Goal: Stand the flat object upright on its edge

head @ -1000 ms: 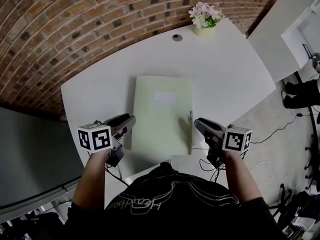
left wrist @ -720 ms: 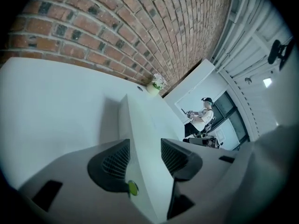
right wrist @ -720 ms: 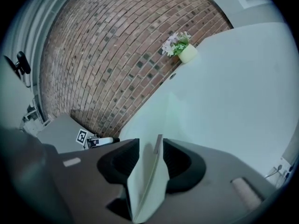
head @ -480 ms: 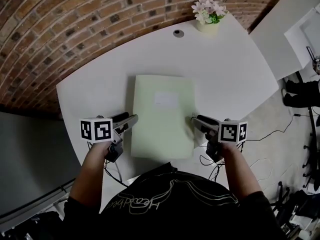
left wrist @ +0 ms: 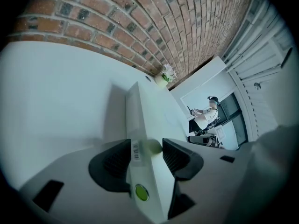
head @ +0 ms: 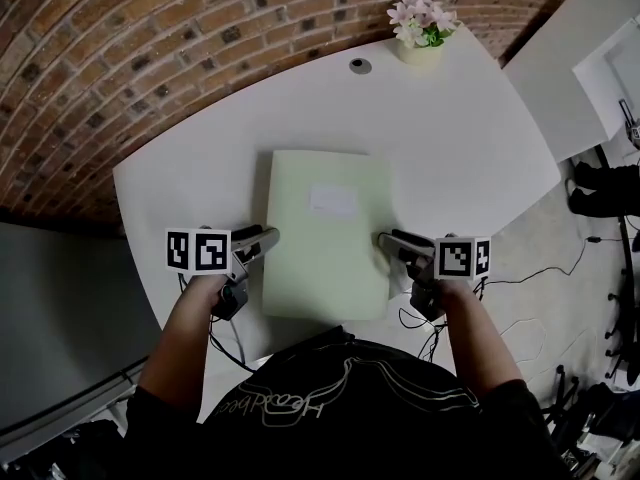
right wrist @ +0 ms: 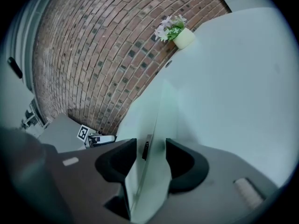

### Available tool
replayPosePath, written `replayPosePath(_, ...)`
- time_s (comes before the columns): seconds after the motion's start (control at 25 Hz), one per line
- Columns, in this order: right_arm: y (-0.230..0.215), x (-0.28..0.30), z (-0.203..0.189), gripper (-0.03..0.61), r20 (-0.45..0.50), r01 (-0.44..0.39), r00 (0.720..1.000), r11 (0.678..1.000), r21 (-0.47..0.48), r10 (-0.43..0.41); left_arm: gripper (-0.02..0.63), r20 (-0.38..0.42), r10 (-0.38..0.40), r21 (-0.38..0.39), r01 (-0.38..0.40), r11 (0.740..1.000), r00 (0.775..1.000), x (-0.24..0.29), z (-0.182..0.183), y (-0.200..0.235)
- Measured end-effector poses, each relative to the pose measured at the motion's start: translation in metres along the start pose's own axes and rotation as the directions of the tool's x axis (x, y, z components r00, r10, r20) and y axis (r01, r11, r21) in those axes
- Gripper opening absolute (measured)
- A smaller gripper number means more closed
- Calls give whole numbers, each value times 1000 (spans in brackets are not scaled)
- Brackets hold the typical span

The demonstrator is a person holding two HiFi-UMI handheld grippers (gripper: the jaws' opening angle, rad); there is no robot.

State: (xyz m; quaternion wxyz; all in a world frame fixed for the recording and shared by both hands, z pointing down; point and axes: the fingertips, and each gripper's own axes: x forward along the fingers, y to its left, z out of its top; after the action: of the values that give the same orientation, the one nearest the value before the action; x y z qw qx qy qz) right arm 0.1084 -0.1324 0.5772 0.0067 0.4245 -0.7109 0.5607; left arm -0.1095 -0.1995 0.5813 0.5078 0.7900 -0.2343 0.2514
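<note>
The left gripper (head: 268,238) sits at the left long edge of the folder (head: 325,233), toward its near end. Its jaws have just been opening, and that edge now lies in the gap between them. One pad is right against the edge, the other stands a little off, so I would call it open, not gripping.

The right gripper (head: 386,241) mirrors it at the right long edge, at about the same place along the folder. Its jaws have also just been opening and stand wide, with the thin edge between them and daylight on both sides.

The pale green folder lies flat in the middle of the white table (head: 470,138). Its long axis runs from the near side straight toward the far side, where a small flowerpot (head: 420,40) stands well clear.

So the folder lies between the two grippers, neither arm nearer than the other. To my eye the lift turns on both closing on these opposite long edges. Then one side could come up while the other stays down as the standing edge.
</note>
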Motion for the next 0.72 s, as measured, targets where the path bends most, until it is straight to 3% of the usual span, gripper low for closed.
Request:
replayPosePath(0.4,-4,3,-1,187,-52,30,998,1000,8,-30,193,-25,-8,-45,7,999,1000,4,-3,-2)
replayPosePath(0.72,-5,5,-2,176,-115,43,992,999,-5,-44,183,-63,28,-20,-29,999,998,6,-3,-1)
